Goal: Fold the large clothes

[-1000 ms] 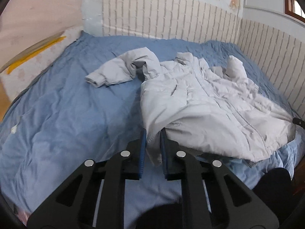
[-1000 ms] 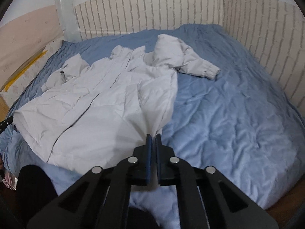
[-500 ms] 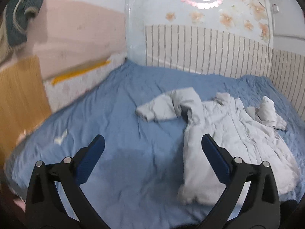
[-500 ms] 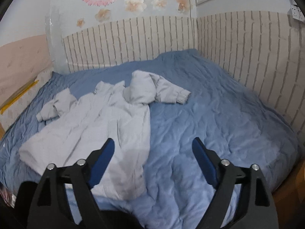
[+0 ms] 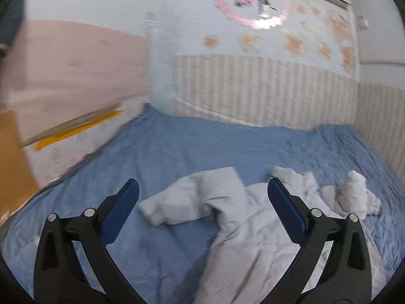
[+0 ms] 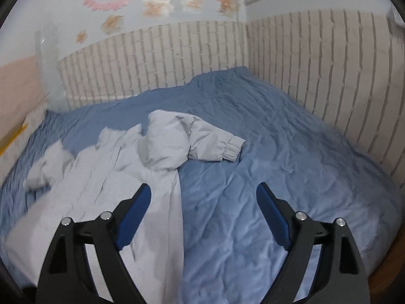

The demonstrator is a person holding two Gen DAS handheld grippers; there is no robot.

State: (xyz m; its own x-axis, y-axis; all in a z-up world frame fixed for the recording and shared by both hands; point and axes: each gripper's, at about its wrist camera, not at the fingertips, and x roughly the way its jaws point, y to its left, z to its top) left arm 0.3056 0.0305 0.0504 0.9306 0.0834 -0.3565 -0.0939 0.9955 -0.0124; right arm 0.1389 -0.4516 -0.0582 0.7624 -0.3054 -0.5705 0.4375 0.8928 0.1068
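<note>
Pale grey padded jacket (image 6: 106, 190) spread rumpled on the blue bedcover (image 6: 265, 152), both sleeves bent inward.

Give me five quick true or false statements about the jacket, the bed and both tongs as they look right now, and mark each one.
1. The jacket lies on a blue bedspread. True.
2. The left tongs are shut on a sleeve. False: they are open and hold nothing.
3. The right tongs are open and empty. True.
4. The jacket is neatly folded into a square. False: it lies spread out, both sleeves out to the sides.
5. The wall behind the bed is bare. False: flower stickers are on it.
</note>
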